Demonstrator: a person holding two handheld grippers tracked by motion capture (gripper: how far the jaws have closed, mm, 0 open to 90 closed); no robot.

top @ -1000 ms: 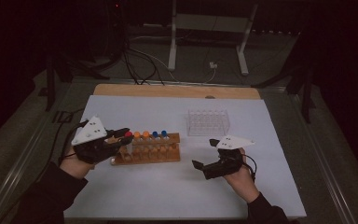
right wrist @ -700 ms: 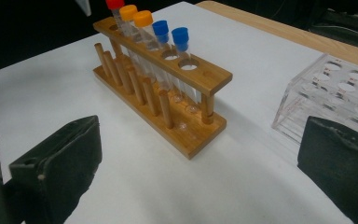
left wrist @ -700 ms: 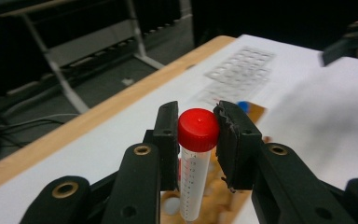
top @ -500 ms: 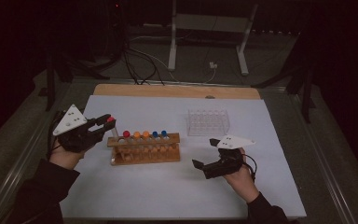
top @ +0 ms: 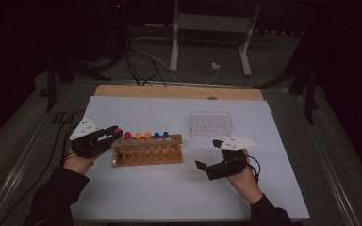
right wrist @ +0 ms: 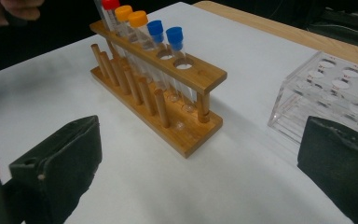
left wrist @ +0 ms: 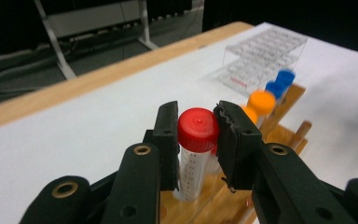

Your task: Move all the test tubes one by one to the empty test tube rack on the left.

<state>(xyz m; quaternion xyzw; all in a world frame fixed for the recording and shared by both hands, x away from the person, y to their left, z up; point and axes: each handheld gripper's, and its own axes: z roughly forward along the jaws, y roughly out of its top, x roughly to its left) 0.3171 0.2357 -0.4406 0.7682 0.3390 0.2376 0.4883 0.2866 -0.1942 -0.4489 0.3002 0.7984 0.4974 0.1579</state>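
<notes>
Left gripper (left wrist: 198, 140) clamps red-capped tube (left wrist: 196, 144), axis upright, at the wooden rack's (top: 146, 153) left end. Right gripper (top: 208, 154) released, well right.

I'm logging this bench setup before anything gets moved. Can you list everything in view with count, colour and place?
Wooden tube rack: one, light brown, left of centre on the white table cover.
Red-capped tube: one, between the left gripper's fingers at the rack's left end.
Second red-capped tube: one, in the rack.
Orange-capped tubes: two, in the rack's middle.
Blue-capped tubes: two, toward the rack's right end.
Clear plastic rack: one, transparent, empty, behind and right of the wooden rack.
White table cover: one, over a wooden tabletop.
Left gripper: black, closed on the red-capped tube.
Right gripper: black, open, right of the wooden rack.
</notes>
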